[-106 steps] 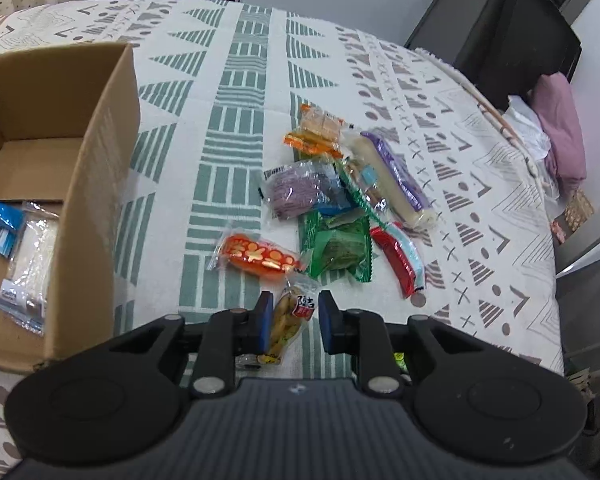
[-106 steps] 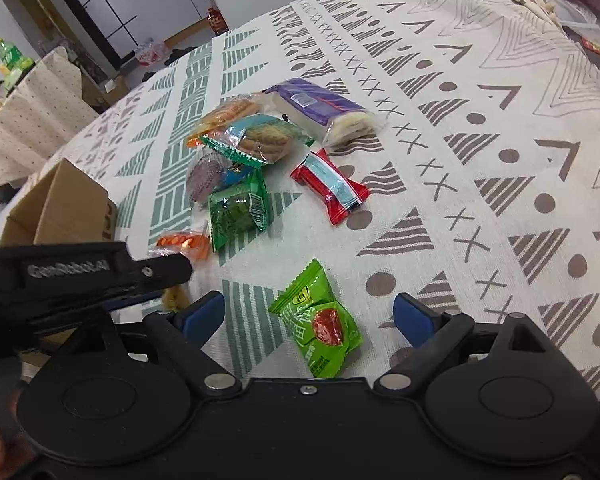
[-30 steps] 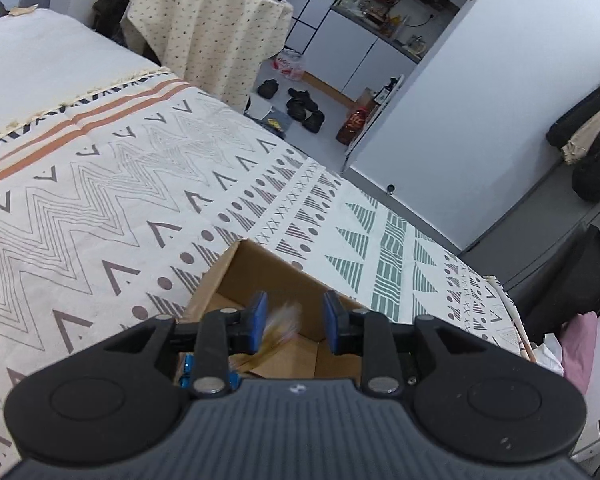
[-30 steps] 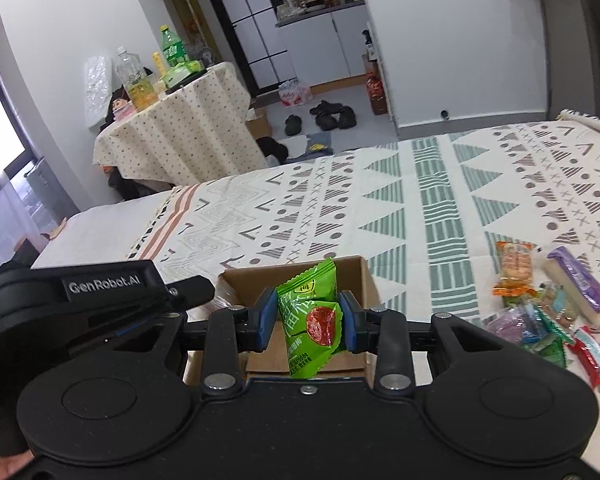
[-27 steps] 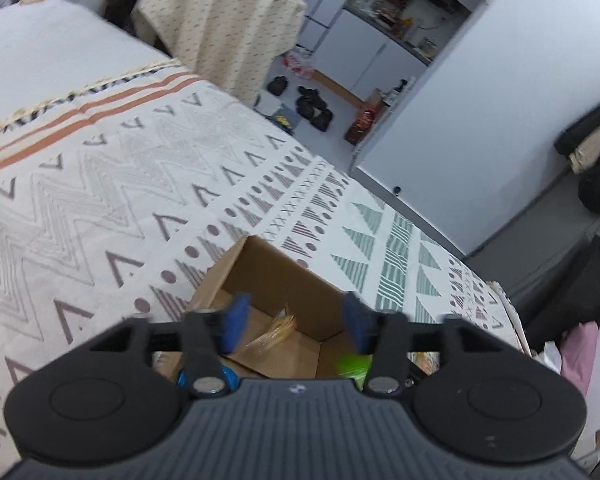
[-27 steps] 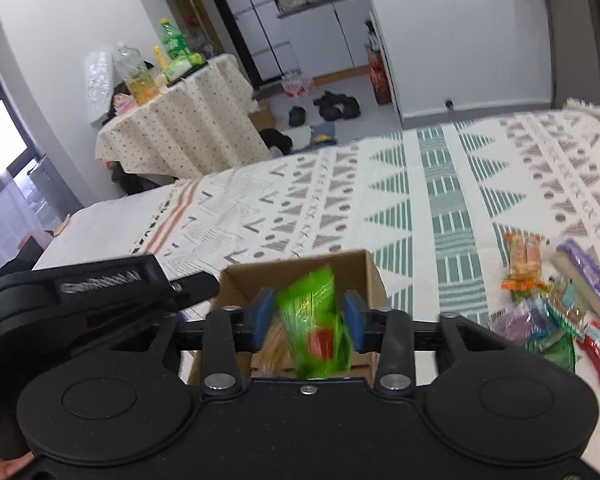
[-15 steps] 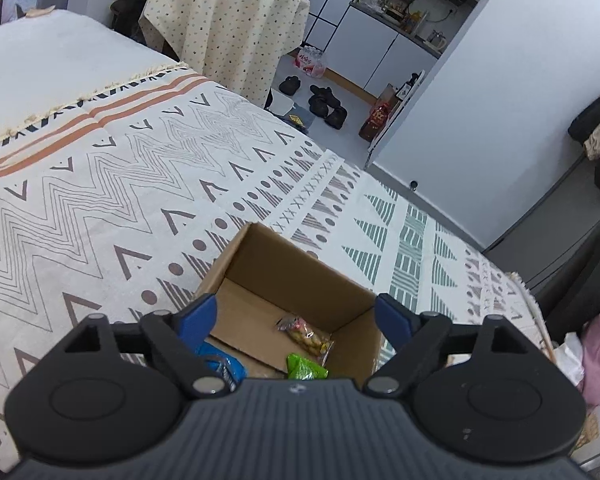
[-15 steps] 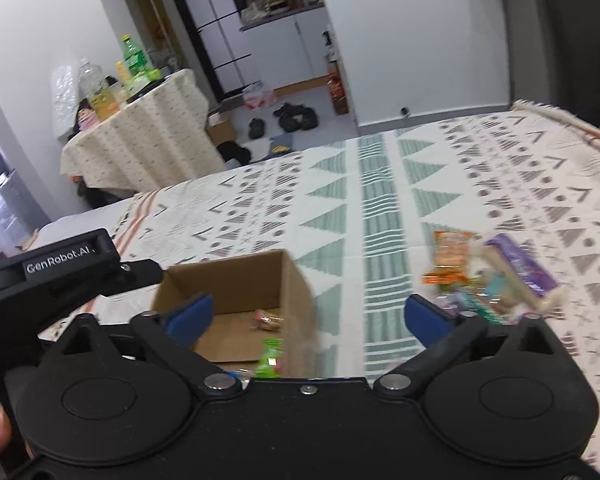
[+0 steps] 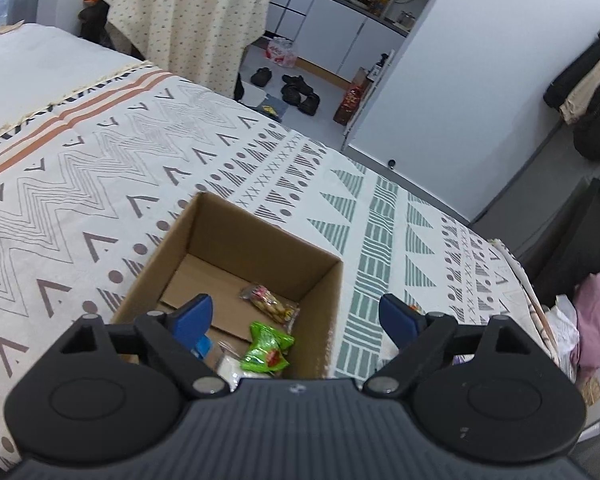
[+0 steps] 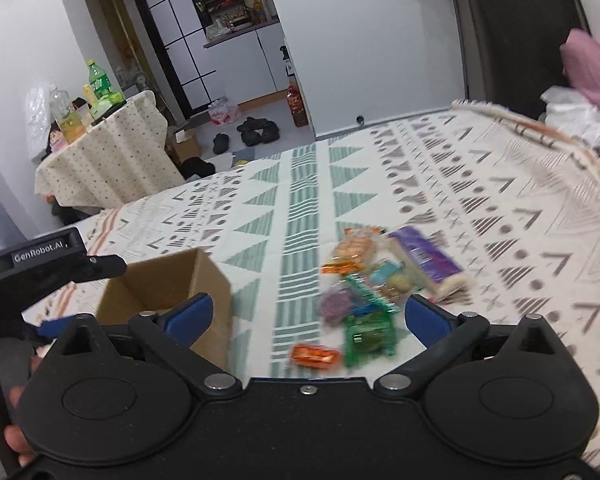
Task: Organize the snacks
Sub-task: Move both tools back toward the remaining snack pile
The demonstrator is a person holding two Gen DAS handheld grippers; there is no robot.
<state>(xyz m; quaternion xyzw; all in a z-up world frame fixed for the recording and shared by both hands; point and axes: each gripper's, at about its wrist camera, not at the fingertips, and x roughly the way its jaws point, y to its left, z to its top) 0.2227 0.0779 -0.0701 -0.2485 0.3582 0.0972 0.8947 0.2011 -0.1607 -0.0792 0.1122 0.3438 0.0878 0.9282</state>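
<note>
From the left wrist view, the left gripper (image 9: 296, 316) stands wide open with nothing between its blue pads (image 9: 190, 314), poised above the open cardboard box (image 9: 220, 236) on the patterned bedspread (image 9: 100, 168). Inside the box, between and just below the spread fingers, lie a bright green snack packet (image 9: 266, 348) and a clear packet of yellowish snacks (image 9: 270, 302), with a pale packet (image 9: 228, 366) near the left finger (only this view looks into the box). From the right wrist view, the right gripper (image 10: 306, 314) is likewise spread wide and empty; the box (image 10: 172, 284) sits by its left finger, and this view alone shows the loose pile, somewhat blurred, ahead between the fingers: an orange-red packet (image 10: 315, 355), a dark green packet (image 10: 369, 338), a purple bar (image 10: 428, 264) and an orange biscuit pack (image 10: 350, 250)
</note>
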